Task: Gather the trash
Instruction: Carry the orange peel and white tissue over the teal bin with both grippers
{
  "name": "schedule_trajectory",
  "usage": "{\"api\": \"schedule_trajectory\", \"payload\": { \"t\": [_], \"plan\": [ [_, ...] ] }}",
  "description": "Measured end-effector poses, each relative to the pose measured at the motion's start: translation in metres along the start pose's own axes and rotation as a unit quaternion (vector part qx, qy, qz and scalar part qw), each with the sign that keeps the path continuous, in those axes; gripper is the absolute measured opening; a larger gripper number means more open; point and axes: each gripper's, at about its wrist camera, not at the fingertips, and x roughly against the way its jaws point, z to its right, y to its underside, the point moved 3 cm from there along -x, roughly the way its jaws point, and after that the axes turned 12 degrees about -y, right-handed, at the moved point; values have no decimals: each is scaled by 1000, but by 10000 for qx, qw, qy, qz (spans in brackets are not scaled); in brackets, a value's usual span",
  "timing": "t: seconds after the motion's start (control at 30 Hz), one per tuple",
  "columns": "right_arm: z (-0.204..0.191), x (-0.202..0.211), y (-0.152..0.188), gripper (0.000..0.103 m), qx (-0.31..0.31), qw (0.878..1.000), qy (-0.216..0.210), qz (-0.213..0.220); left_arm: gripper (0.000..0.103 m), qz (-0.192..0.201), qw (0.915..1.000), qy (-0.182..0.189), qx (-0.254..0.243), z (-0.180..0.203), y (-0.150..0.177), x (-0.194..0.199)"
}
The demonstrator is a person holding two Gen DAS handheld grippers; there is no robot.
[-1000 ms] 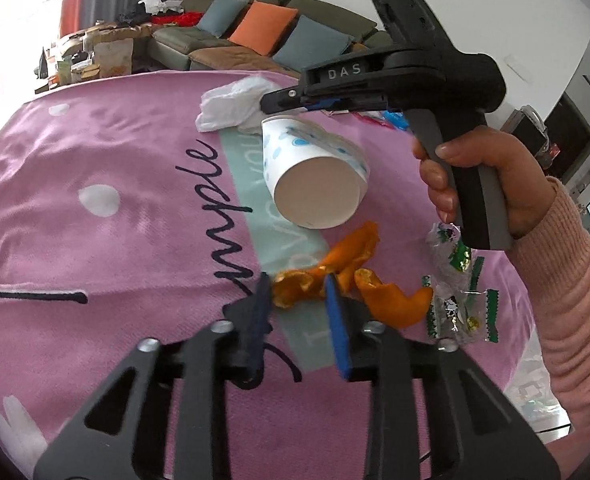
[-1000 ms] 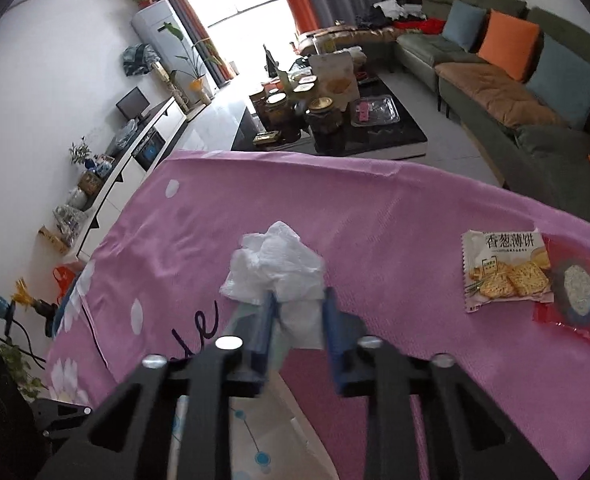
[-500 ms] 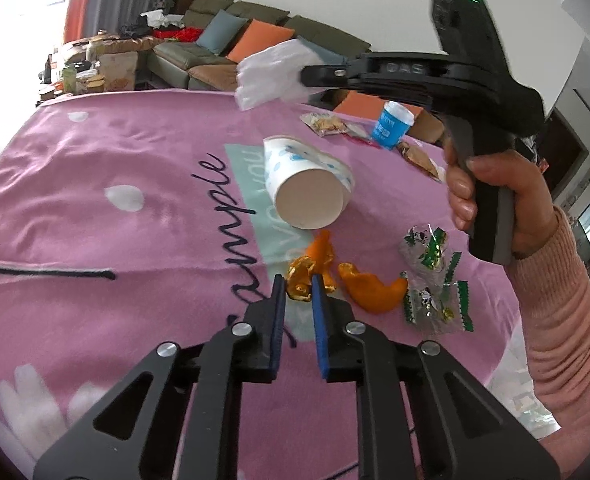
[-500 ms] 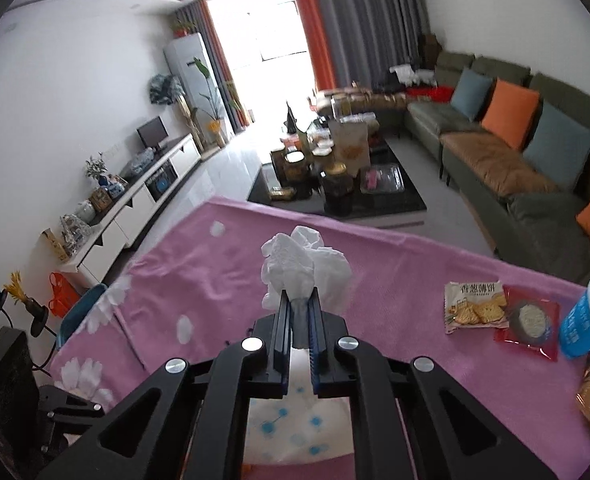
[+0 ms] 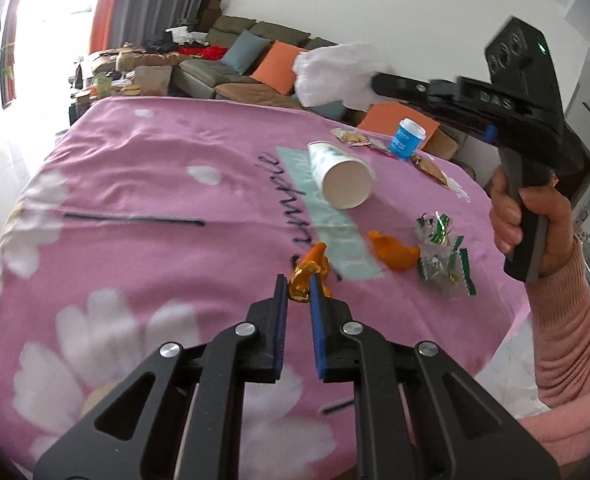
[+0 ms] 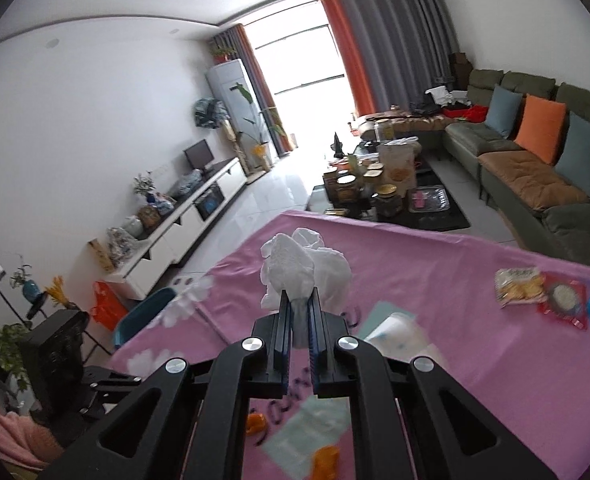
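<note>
My left gripper (image 5: pixel 297 280) is shut on a piece of orange peel (image 5: pixel 309 270) and holds it just above the pink tablecloth (image 5: pixel 135 184). My right gripper (image 6: pixel 298 294) is shut on a crumpled white tissue (image 6: pixel 305 270), held high above the table; the tissue also shows in the left wrist view (image 5: pixel 333 74). Another orange peel (image 5: pixel 395 250), clear green-edged candy wrappers (image 5: pixel 443 256) and a tipped paper cup (image 5: pixel 341 178) lie on the cloth.
A blue-white tub (image 5: pixel 409 138) and snack packets (image 6: pixel 521 284) sit at the table's far side. A sofa with cushions (image 6: pixel 535 152), a cluttered coffee table (image 6: pixel 387 196) and a blue chair (image 6: pixel 147 312) stand beyond the table.
Both grippers shut, the left on the orange peel, the right on the tissue. The right gripper rose high with the tissue; the left pulled back with the peel.
</note>
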Motion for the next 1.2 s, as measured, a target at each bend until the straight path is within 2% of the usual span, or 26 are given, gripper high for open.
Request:
{"api": "schedule_trajectory", "payload": {
  "t": [0.27,0.37,0.53,0.7,0.87,1.0,1.2],
  "plan": [
    [-15,-7,26,7,-233,9991,-354,-35,14,-133,9997,-178,31,-17,24,3],
    [-14,-12,34,7,-376,9985,-384,-56,18,-180,9998,-74,74,-19,26,-1],
    [-16,-18,49,7,-534,9976,-424,-119,39,-130,9999,58,74,-17,24,-4],
    [-17,-26,58,7,-633,9969,-436,-172,42,-54,9999,144,-68,-9,20,-6],
    [-17,-29,63,7,-715,9962,-461,-206,38,-119,9994,295,-162,-1,20,-11],
    [-17,-34,67,7,-755,9957,-480,-245,15,-142,9984,517,-155,1,20,-13],
    [-19,-33,67,7,-755,9953,-557,-227,13,-62,9986,510,-80,-2,23,-10]
  ]
}}
